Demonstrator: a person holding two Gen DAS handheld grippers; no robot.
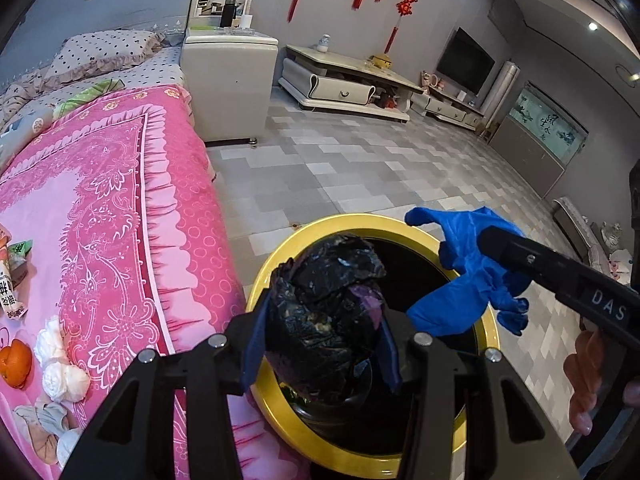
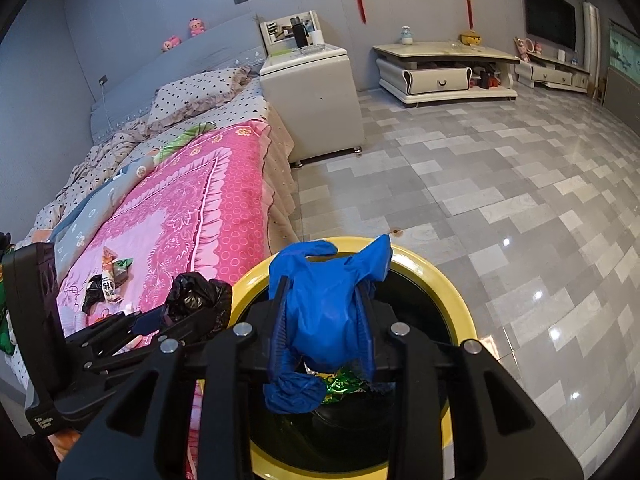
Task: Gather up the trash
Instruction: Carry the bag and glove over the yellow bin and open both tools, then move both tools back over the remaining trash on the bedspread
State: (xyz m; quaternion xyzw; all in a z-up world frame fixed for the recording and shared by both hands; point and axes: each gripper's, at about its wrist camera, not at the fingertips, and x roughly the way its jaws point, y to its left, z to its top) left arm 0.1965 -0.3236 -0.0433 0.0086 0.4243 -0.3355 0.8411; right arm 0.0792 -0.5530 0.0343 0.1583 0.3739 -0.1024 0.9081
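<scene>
Both loads hang over the yellow-rimmed bin (image 1: 256,292): your left gripper (image 1: 320,332) clenches the crumpled black bag (image 1: 324,304), your right gripper (image 2: 324,316) the blue glove (image 2: 320,300), mouth directly beneath

Both grippers tilt downward, side by side. The left gripper (image 1: 320,320) has its jaws closed on a crumpled black plastic bag (image 1: 324,304). The right gripper (image 2: 326,320) has a blue glove (image 2: 320,312) between its narrowly parted jaws.

White letters "DAS" stood on black body of right tongs (image 1: 486,240), seen from left wrist. Small white print on left tongs (image 2: 168,316) casing too small to read. Snack wrapper (image 1: 10,288) on bed (image 1: 120,200) bore Chinese characters, illegible.
</scene>
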